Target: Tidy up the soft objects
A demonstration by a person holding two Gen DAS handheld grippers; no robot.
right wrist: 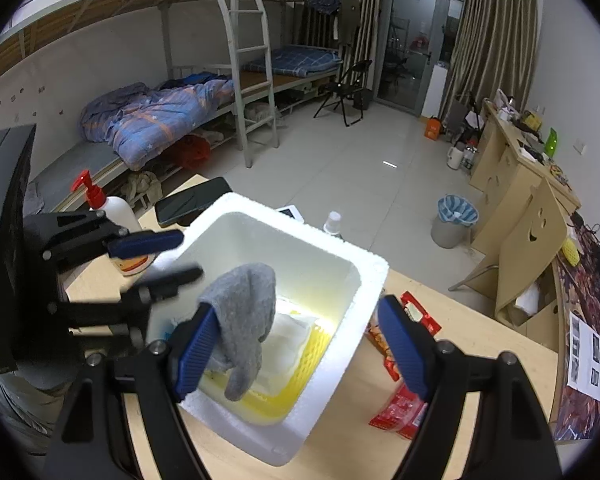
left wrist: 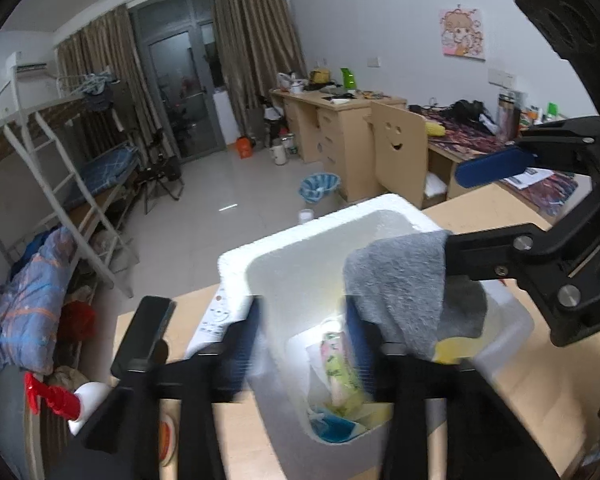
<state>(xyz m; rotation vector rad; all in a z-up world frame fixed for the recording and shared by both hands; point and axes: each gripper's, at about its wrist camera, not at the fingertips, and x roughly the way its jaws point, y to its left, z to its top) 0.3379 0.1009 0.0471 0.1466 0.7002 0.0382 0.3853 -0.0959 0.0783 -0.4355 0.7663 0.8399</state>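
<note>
A grey soft cloth (right wrist: 242,316) hangs draped over the left finger of my right gripper (right wrist: 296,308), above a white foam box (right wrist: 364,280). That gripper's jaws stand wide apart and do not press on the cloth. In the left wrist view the same grey cloth (left wrist: 396,288) droops from the right gripper's lower finger over the foam box (left wrist: 236,264). My left gripper (left wrist: 302,338) hovers over the box's near side, blurred, open, with nothing between its pads. Yellow mesh (right wrist: 300,364), a white packet and other soft items lie inside the box.
The box stands on a wooden table (right wrist: 480,340). A pump bottle (right wrist: 116,208) and a dark phone (right wrist: 192,200) sit to its left, with a white remote (left wrist: 216,316) beside the box. Red snack packets (right wrist: 400,412) lie to the right. Beyond the table edge is open floor.
</note>
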